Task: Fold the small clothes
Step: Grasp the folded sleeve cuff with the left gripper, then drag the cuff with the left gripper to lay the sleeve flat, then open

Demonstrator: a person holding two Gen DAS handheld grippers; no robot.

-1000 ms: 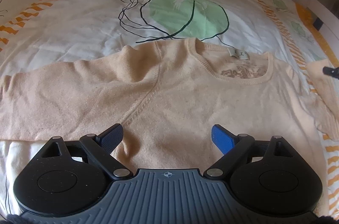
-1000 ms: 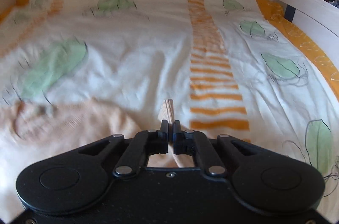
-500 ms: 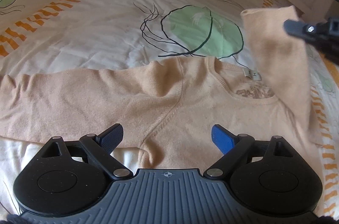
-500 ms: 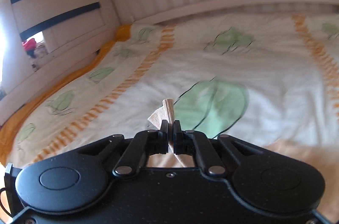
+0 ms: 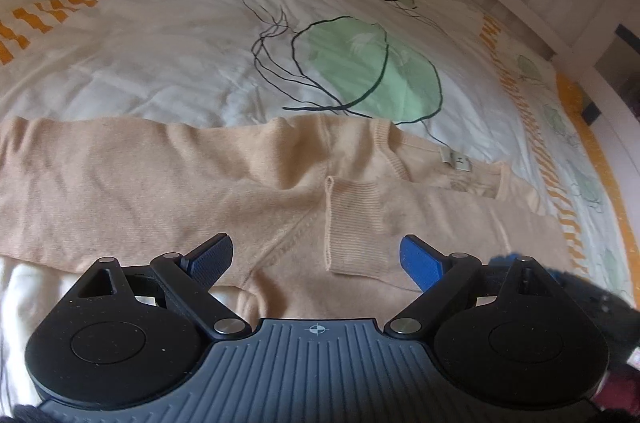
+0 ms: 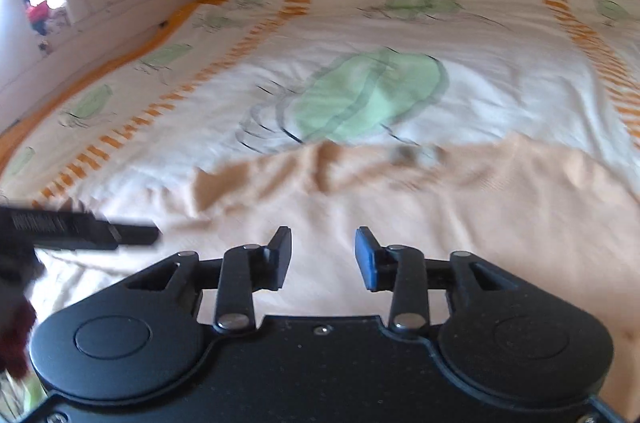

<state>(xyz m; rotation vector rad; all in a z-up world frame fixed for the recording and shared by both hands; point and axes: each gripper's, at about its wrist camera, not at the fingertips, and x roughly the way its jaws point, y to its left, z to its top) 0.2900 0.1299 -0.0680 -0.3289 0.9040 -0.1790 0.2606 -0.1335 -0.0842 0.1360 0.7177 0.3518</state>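
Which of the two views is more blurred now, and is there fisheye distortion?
Right wrist view: motion blur smears the sweater and the bedspread's green leaf. Left wrist view: sharp, the sleeve cuff ribbing is readable. Both views bend the bed's edges near the frame borders.

No legible text; sweater [image 5: 248,191] neck tag [image 5: 456,159] marks too small.

- The right gripper [image 6: 323,257], clamped on the ribbed cuff a moment ago, now has its jaws apart with nothing between them; they have just been opening.
- The right sleeve of the peach knitted sweater [image 5: 160,191], lifted in the air before, now lies folded across the chest, its ribbed cuff [image 5: 352,223] flat below the neckline.
- The left gripper [image 5: 316,259] sits slightly further along the bed.
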